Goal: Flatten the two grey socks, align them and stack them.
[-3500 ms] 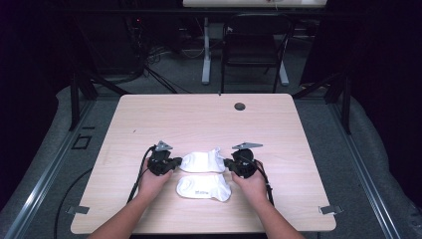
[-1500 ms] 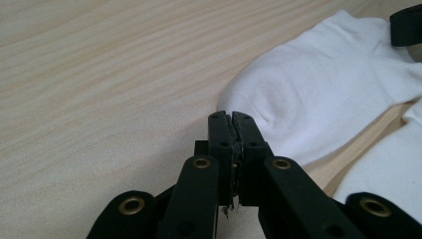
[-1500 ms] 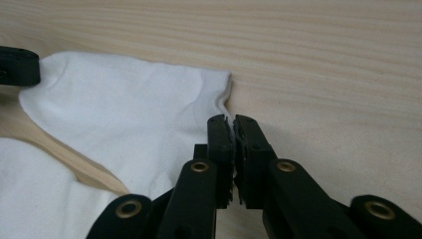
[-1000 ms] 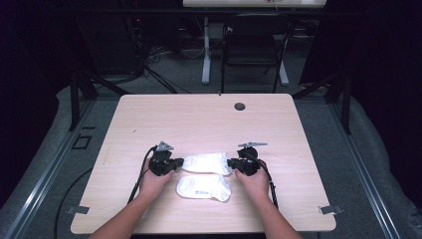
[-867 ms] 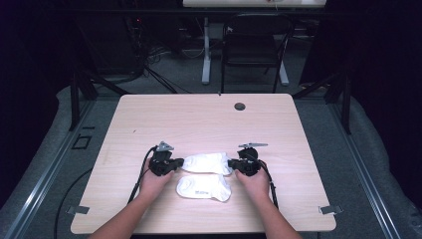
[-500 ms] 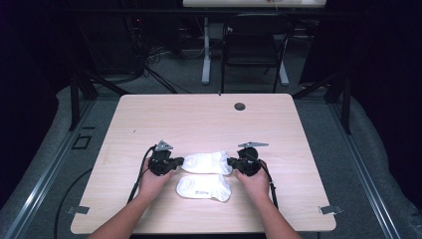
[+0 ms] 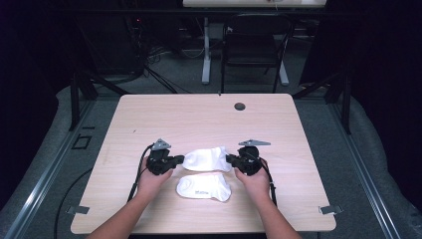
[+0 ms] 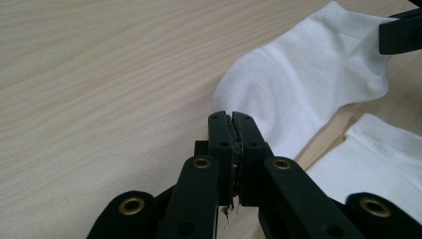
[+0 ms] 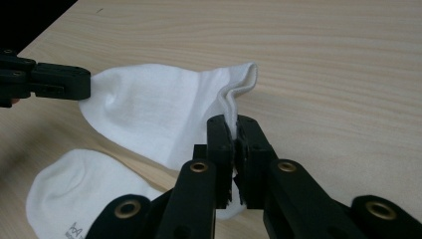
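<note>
Table: pale wood-grain laminate, smooth, matt. Upper sock and lower sock: white knitted cloth, soft, matt; ribbed cuff noted. Gripper jaws: black plastic, matt, with brass-coloured rivets.

Two white socks, two grippers, one table, seemingly one chair.

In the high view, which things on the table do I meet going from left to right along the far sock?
Left claw → far white sock → right claw
</note>
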Available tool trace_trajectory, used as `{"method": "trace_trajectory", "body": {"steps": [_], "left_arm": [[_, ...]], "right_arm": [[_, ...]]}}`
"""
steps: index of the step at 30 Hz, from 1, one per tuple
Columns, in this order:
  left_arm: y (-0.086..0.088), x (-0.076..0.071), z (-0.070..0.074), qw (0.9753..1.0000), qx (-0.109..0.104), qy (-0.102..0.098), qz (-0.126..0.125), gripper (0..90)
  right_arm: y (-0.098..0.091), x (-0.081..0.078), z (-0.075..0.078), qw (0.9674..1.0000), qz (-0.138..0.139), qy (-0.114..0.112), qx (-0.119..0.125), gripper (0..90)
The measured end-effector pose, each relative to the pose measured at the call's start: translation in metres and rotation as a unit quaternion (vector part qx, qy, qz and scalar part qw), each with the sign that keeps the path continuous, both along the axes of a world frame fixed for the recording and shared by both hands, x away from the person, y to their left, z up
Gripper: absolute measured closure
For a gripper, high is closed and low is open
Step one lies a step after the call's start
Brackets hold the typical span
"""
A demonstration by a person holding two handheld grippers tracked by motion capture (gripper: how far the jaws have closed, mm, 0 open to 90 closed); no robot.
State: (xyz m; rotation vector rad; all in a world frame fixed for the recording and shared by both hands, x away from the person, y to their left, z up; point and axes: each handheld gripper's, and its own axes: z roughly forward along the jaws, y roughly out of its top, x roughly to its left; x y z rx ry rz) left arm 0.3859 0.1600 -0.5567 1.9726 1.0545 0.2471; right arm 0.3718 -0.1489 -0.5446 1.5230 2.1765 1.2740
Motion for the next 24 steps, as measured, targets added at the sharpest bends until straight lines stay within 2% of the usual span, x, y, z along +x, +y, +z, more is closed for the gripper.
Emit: {"method": "trace_trajectory", "body": {"steps": [15, 23, 24], "left_arm": [[0.006, -0.012, 0.014, 0.9998, -0.015, -0.012, -0.007, 88.3], [0.011, -0.024, 0.026, 0.9995, -0.021, -0.018, -0.017, 88.3], [0.012, -0.028, 0.029, 0.9992, -0.024, -0.023, -0.021, 88.3]], "right_arm": [[0.003, -0.008, 0.013, 0.9999, 0.011, -0.010, 0.003, 86.1], [0.007, -0.020, 0.027, 0.9993, 0.032, -0.016, -0.001, 86.1], [0.008, -0.025, 0.032, 0.9991, 0.038, -0.016, -0.003, 86.1]]}}
